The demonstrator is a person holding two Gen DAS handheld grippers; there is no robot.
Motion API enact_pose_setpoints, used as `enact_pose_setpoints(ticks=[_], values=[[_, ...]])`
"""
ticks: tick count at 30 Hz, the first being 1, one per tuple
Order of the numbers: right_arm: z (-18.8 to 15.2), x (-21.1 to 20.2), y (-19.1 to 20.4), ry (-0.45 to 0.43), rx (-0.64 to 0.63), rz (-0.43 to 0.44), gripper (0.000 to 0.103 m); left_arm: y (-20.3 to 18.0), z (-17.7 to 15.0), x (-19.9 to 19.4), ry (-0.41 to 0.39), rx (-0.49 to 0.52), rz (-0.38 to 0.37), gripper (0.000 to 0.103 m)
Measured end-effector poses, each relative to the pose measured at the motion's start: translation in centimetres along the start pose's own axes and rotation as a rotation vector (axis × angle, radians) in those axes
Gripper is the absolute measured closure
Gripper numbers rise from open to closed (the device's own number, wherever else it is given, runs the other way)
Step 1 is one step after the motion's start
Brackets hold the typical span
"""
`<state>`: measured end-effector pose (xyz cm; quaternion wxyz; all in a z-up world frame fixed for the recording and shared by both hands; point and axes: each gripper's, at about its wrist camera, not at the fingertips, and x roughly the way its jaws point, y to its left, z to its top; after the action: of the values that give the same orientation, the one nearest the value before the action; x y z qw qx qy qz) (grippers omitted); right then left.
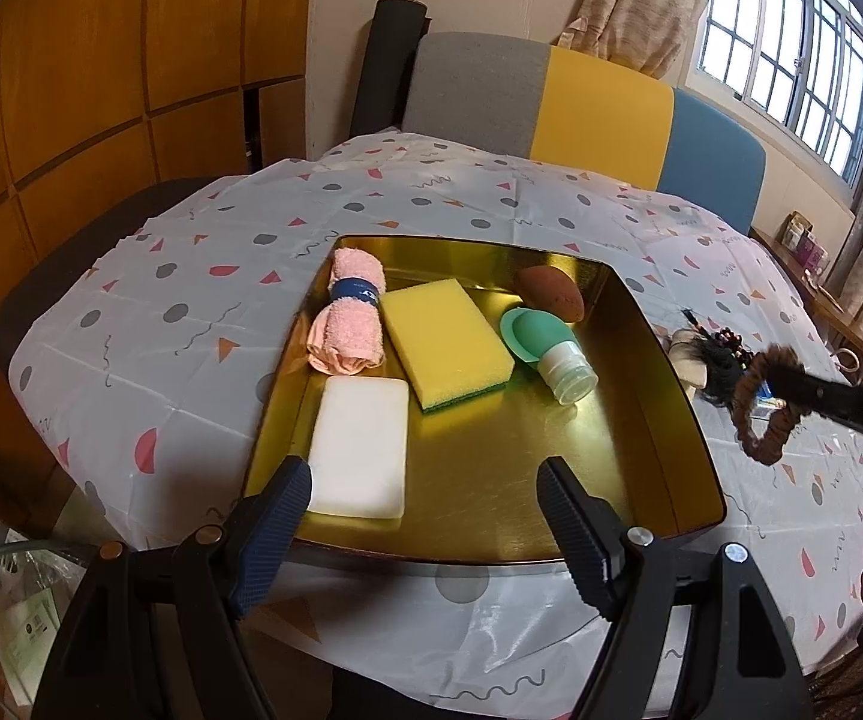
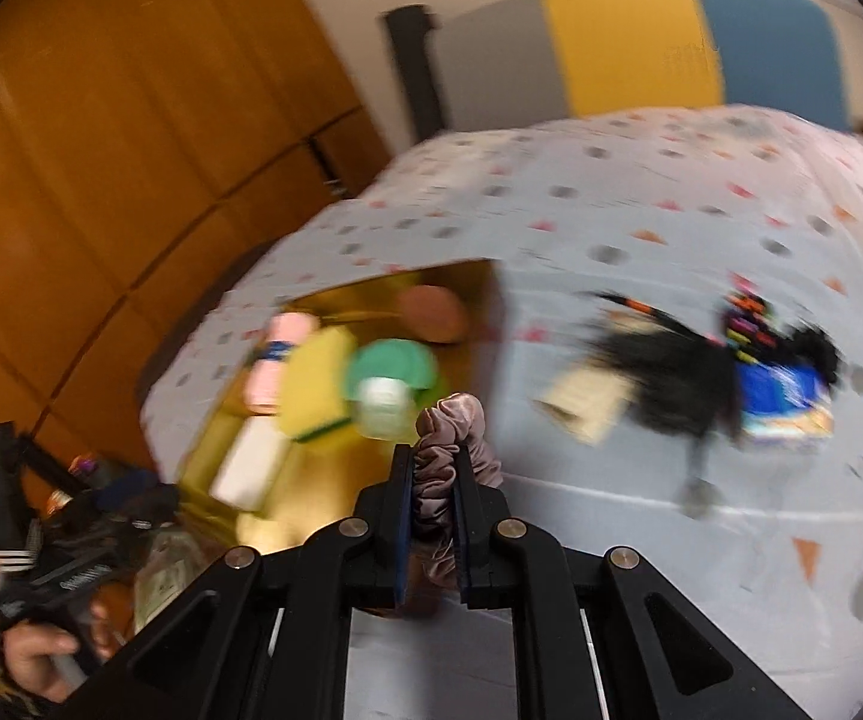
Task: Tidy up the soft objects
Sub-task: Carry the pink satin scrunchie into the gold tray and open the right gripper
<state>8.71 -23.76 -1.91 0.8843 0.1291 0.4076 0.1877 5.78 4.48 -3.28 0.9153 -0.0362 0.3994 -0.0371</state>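
1. A shallow rectangular gold metal tray (image 1: pixel 659 360) is set on the worktop (image 1: pixel 191 300), which is covered by a white plastic cloth printed with grey dots and pink and orange shapes.
2. Five things are held in the tray: a rolled pink terry towel bound by a blue band (image 1: pixel 347 315) at the far left, a yellow sponge with a green scouring base (image 1: pixel 446 339) just beside it, a white rectangular foam block (image 1: pixel 359 447) at the near left, a mint-green squeeze bottle with a pale cap (image 1: pixel 542 351) right of the sponge, and a reddish-brown egg-shaped sponge (image 1: pixel 551 294) in the far right corner.
3. The left gripper (image 1: pixel 425 510) is held over the tray's near edge with its jaws spread wide and nothing between them.
4. The right gripper (image 2: pixel 434 480) is clamped on a brownish satin ruffled scrunchie (image 2: pixel 452 450), which is carried in the air beside the tray's right edge.
5. A dark heap of hair accessories (image 1: pixel 713 360) lies on the worktop right of the tray, outside it.
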Motion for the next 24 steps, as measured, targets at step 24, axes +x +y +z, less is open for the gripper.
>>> enact_pose_setpoints(ticks=[24], values=[[-2.6, 15.5, 10.5, 0.284, -0.162, 0.039, 0.086, 3.0, -0.8, 0.0, 0.016, -0.044, 0.052, 0.024]])
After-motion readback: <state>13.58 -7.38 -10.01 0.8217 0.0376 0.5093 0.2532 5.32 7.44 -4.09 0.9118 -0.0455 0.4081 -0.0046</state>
